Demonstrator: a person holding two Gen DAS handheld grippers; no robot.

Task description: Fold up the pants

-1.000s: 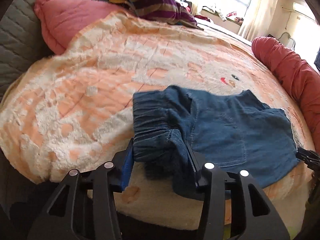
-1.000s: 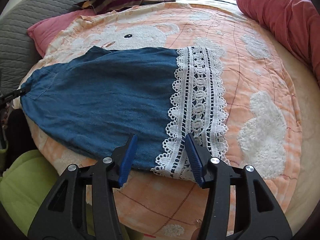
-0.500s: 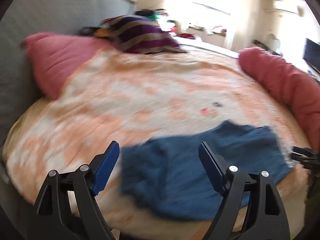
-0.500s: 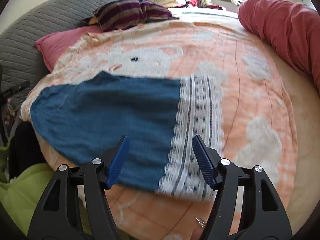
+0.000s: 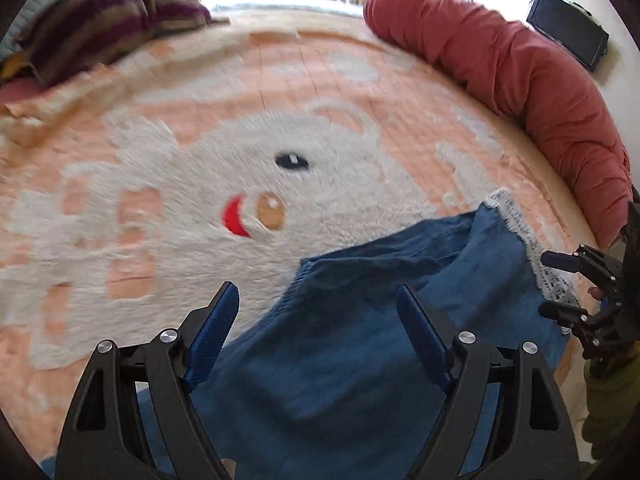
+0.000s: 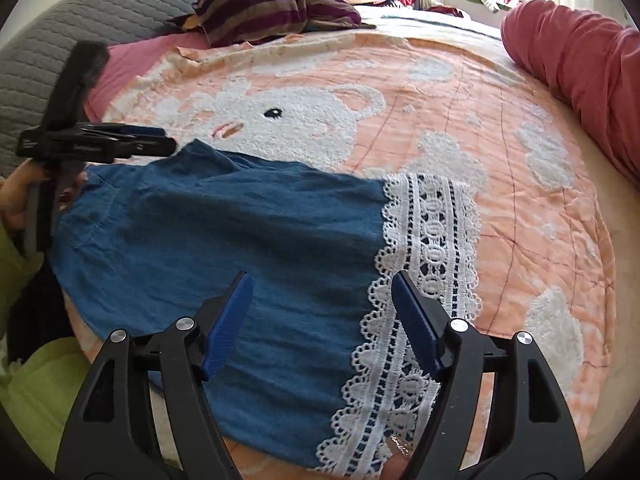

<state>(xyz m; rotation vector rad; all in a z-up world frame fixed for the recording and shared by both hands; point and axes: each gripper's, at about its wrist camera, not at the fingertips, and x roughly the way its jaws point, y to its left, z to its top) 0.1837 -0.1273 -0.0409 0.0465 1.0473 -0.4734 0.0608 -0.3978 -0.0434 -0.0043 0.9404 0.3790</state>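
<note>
Left wrist view: the left gripper [image 5: 318,320] hovers with its blue fingers spread wide, having just been opening; the blue pants [image 5: 360,340] lie beneath and between them, unpinched, spread over the near edge of the bed [image 5: 576,216] on a peach blanket [image 5: 200,160] with a white rabbit design. A red bolster [image 5: 520,80] curves along the bed's right edge, and the right gripper [image 5: 576,292] shows at the far right by the lace hem [image 5: 532,256]. Right wrist view: the right gripper [image 6: 322,304] also has its fingers apart, just opened further, holding nothing — the pants [image 6: 220,232] lie flat along the near edge, lace hem [image 6: 432,248] toward the middle, with the left gripper [image 6: 160,144] above the waist end near the bed's left edge. A striped cushion [image 6: 272,8] sits at the far edge. Risks, as I judge them: the cloth hangs close to the near edge and a careless pull could drag it off; a pad could snag the open lace; a shallow pinch might lift only one layer and spoil the fold. No brand, label or writing is readable
</note>
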